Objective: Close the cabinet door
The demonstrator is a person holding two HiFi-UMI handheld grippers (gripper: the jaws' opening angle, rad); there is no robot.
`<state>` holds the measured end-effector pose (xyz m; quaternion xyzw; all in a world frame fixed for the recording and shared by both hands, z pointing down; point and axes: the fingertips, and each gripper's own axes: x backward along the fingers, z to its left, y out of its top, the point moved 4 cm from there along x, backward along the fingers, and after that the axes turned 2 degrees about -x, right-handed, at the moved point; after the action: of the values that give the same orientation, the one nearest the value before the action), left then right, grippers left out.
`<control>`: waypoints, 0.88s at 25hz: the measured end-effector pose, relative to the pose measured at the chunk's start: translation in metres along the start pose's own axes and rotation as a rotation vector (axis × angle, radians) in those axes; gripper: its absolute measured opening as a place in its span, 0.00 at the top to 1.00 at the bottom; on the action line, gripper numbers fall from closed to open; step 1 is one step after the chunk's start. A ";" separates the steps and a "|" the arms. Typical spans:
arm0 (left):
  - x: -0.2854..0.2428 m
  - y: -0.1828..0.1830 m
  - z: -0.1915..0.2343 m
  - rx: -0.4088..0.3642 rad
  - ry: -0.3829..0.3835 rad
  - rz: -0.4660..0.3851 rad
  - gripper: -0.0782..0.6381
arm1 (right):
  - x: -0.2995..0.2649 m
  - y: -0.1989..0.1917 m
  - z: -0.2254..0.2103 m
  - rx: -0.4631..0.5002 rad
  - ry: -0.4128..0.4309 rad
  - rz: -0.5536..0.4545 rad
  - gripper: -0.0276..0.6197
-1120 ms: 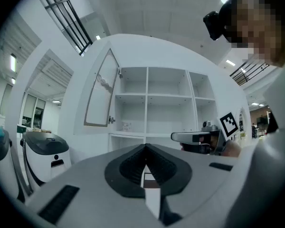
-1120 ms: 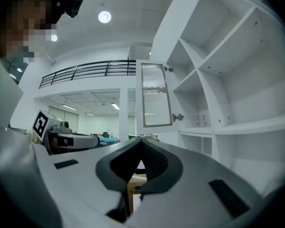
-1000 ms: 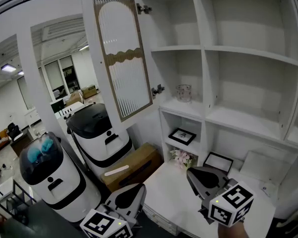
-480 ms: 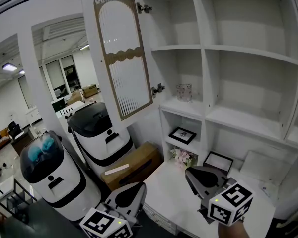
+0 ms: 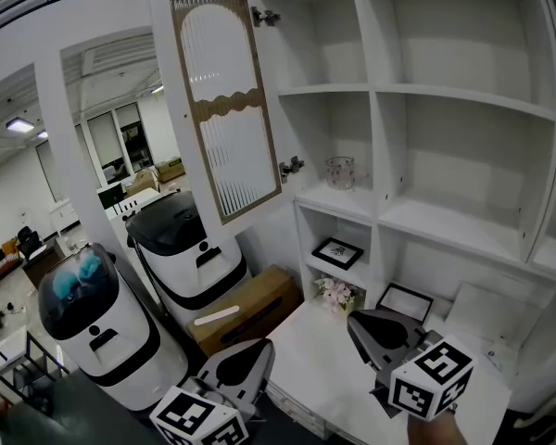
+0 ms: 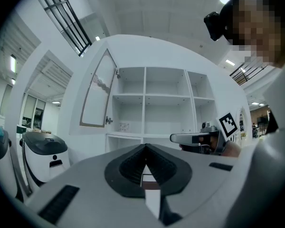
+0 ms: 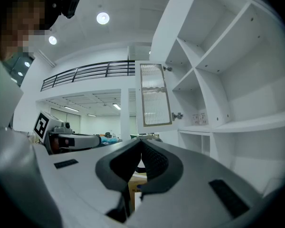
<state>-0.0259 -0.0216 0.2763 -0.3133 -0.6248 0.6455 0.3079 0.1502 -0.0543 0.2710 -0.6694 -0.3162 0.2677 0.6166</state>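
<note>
Two white robots beside cabinet door

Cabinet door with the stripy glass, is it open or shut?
Open. The cabinet door stands swung out on its hinges, leaving the white shelves uncovered.
</note>
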 end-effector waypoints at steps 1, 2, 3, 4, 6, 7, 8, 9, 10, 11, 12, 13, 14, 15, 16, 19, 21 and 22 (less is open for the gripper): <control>-0.001 0.000 -0.002 0.001 0.000 -0.001 0.89 | 0.002 0.000 -0.001 0.000 0.000 0.000 0.95; -0.002 0.000 -0.004 0.000 0.000 -0.002 0.89 | 0.004 0.000 -0.002 -0.001 0.001 0.000 0.95; -0.002 -0.001 -0.006 -0.001 0.000 -0.002 0.89 | 0.006 0.000 -0.004 -0.001 0.001 -0.001 0.95; -0.003 -0.001 -0.008 -0.002 0.000 -0.002 0.89 | 0.007 0.000 -0.005 -0.002 0.002 -0.002 0.95; -0.004 -0.002 -0.011 -0.001 0.005 -0.003 0.89 | 0.010 0.000 -0.008 -0.004 0.005 -0.003 0.95; -0.005 -0.001 -0.012 0.000 0.008 -0.003 0.89 | 0.011 0.000 -0.009 -0.005 0.006 -0.003 0.95; -0.005 -0.001 -0.012 0.000 0.012 -0.004 0.89 | 0.012 0.000 -0.010 -0.005 0.008 -0.003 0.95; -0.005 -0.001 -0.013 -0.001 0.017 -0.005 0.89 | 0.012 0.000 -0.011 -0.006 0.011 -0.003 0.95; -0.005 0.000 -0.013 -0.003 0.021 -0.006 0.89 | 0.012 0.000 -0.012 -0.006 0.013 -0.003 0.95; -0.005 0.001 -0.013 -0.004 0.024 -0.007 0.89 | 0.012 0.000 -0.013 -0.007 0.016 -0.004 0.95; -0.006 0.001 -0.013 -0.006 0.027 -0.007 0.89 | 0.012 0.001 -0.014 -0.008 0.018 -0.005 0.95; -0.006 0.001 -0.012 -0.006 0.029 -0.007 0.89 | 0.011 0.000 -0.015 -0.009 0.019 -0.005 0.95; -0.007 0.000 -0.012 -0.004 0.032 -0.004 0.89 | 0.011 0.000 -0.016 -0.011 0.021 -0.004 0.95; -0.008 -0.001 -0.012 -0.003 0.033 -0.002 0.89 | 0.010 -0.001 -0.017 -0.013 0.021 -0.003 0.95; -0.008 -0.002 -0.011 -0.002 0.035 0.001 0.89 | 0.009 -0.001 -0.018 -0.014 0.021 -0.002 0.95; -0.011 -0.003 -0.006 -0.001 0.035 0.003 0.89 | 0.004 -0.003 -0.021 -0.019 0.021 -0.003 0.95; -0.015 -0.004 -0.001 0.002 0.032 0.004 0.89 | -0.003 -0.005 -0.022 -0.020 0.020 0.003 0.95; -0.016 -0.005 0.003 0.003 0.029 0.005 0.89 | -0.007 -0.007 -0.022 -0.021 0.019 0.007 0.95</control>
<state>-0.0181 -0.0360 0.2819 -0.3238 -0.6183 0.6428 0.3157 0.1618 -0.0736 0.2794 -0.6795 -0.3109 0.2601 0.6116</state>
